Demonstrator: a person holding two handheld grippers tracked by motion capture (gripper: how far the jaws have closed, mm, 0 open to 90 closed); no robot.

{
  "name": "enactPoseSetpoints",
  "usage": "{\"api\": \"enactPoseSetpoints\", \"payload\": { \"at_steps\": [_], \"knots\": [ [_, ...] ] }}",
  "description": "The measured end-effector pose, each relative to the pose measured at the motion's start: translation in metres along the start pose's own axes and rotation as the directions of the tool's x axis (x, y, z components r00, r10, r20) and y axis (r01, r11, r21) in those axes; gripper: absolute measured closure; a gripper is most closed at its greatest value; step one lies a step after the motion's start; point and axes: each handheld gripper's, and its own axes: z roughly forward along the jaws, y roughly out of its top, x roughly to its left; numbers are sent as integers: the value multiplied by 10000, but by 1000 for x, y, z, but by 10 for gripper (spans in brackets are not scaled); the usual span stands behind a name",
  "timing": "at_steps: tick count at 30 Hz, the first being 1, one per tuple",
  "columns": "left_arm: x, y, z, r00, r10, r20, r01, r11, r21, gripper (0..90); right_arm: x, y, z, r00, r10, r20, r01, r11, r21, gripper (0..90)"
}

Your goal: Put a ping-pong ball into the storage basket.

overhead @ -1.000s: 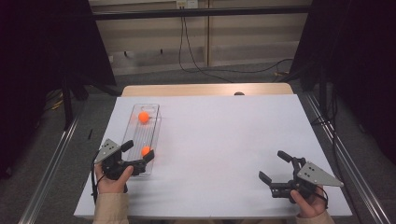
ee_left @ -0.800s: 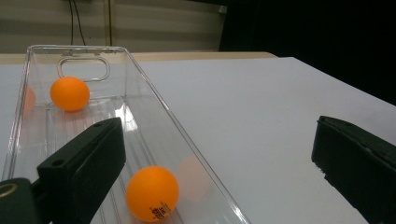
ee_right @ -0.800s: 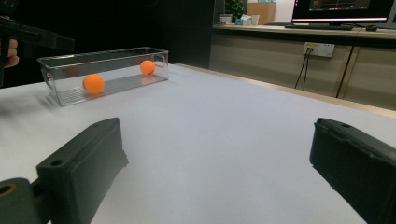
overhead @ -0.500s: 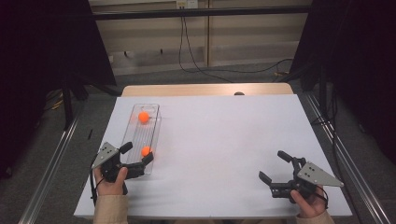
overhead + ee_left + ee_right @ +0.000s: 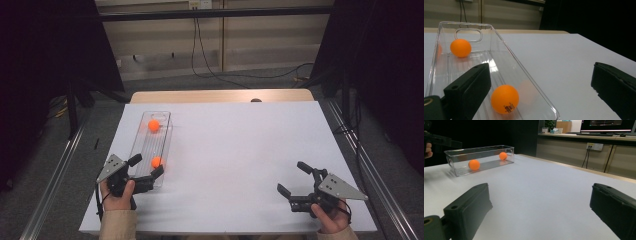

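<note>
One clear tray (image 5: 162,131) lies lengthwise near the bench's (image 5: 240,150) left edge and holds two orange balls (image 5: 157,161): one at its near end, one (image 5: 153,125) toward its far end. The left tool (image 5: 146,172), jaws spread, straddles the tray's near right corner. The right tool (image 5: 294,182), also released, sits near the bench's near right corner.

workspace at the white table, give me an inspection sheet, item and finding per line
surface: white table top, bare apart from the tray
job's things: clear plastic oblong tray holding two orange balls, one near, one far
clutter: nothing seen
grippers: left gripper open, jaws astride the tray's near corner; right gripper open over bare table
cables: black cables on the floor behind
surroundings: wooden table edge, dark curtains at both sides
</note>
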Motion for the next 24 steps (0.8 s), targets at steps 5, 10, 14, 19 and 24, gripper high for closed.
{"api": "enactPoseSetpoints", "payload": {
  "at_steps": [5, 10, 14, 19, 24],
  "knots": [
    [2, -1, -1, 10000, -20, 83, 20, 10000, -57, 27, 0, 0, 0, 10000, -11, 4, 11, 10000, -1, 22],
    [2, -3, -2, 9999, -13, 148, 15, 9999, -100, 27, 0, 0, 0, 10000, -18, 11, 18, 10000, -15, 22],
    [2, -6, -3, 9998, 7, 222, -4, 9999, -149, 27, 0, 0, 0, 10000, -24, 5, 24, 10000, -16, 22],
    [3, -7, -4, 9997, 61, 251, -58, 9999, -120, 27, 0, 0, -1, 10000, -31, 22, 31, 10000, -23, 22],
    [3, -9, -4, 9995, 113, 311, -110, 9999, -105, 27, 0, 0, -1, 10000, -46, 24, 46, 10000, -30, 22]
  ]
}}
